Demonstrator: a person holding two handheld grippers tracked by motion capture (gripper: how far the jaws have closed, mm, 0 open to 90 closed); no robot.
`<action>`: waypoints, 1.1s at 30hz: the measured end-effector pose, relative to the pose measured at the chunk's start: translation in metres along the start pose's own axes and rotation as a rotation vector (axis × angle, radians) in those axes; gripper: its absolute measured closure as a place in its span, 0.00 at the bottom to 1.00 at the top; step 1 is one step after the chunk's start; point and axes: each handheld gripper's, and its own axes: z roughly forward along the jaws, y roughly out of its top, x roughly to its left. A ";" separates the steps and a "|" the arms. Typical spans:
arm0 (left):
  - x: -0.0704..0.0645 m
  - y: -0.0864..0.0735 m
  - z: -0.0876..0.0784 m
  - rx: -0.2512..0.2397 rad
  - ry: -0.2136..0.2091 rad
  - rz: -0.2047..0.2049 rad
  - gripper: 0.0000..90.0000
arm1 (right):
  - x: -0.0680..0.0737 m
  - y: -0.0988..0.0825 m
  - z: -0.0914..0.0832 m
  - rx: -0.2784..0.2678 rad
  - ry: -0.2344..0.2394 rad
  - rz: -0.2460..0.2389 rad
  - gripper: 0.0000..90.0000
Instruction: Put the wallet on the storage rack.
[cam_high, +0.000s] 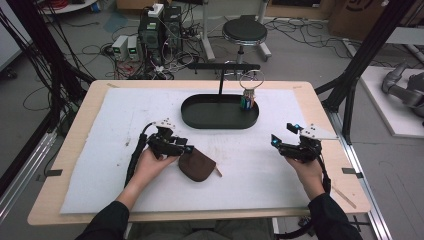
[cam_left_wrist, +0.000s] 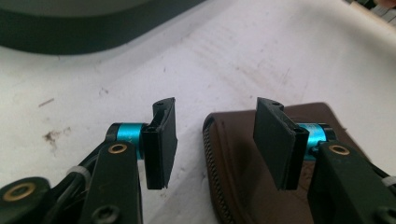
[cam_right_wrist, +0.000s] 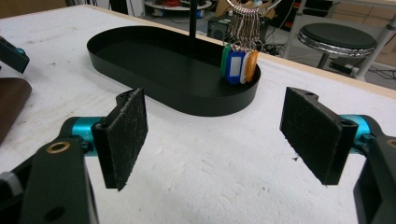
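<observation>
Brown leather pouch (cam_high: 196, 165) lies flat on the bench: soft, light, floppy. Your left gripper (cam_left_wrist: 212, 140) fingers, half open, straddle its stitched edge; pinch there. Right gripper (cam_right_wrist: 224, 140) wide open, empty.

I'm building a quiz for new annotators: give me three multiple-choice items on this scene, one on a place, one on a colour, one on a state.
1. Where does the key ring with its tags hang?
A. over the black tray's right end
B. beside the pouch
C. off the table

2. What colour is the pouch?
A. green
B. brown
C. white

3. How do the right gripper's jaws stand?
A. clamped on a tag
B. shut with nothing between
C. apart with nothing between

Key: 1 A, it hangs above the black tray; 2 B, brown leather; 3 C, bare cloth between the pads.
</observation>
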 end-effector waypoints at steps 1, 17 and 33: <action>0.000 0.000 0.000 0.000 0.000 0.000 0.54 | 0.000 0.000 0.000 0.000 0.000 0.000 0.26; 0.006 -0.003 0.002 0.021 -0.098 -0.086 0.75 | 0.004 0.000 0.004 0.016 0.014 -0.028 0.28; -0.010 -0.004 -0.009 -0.113 -0.090 0.012 0.93 | 0.005 0.000 0.005 0.014 0.020 -0.028 0.28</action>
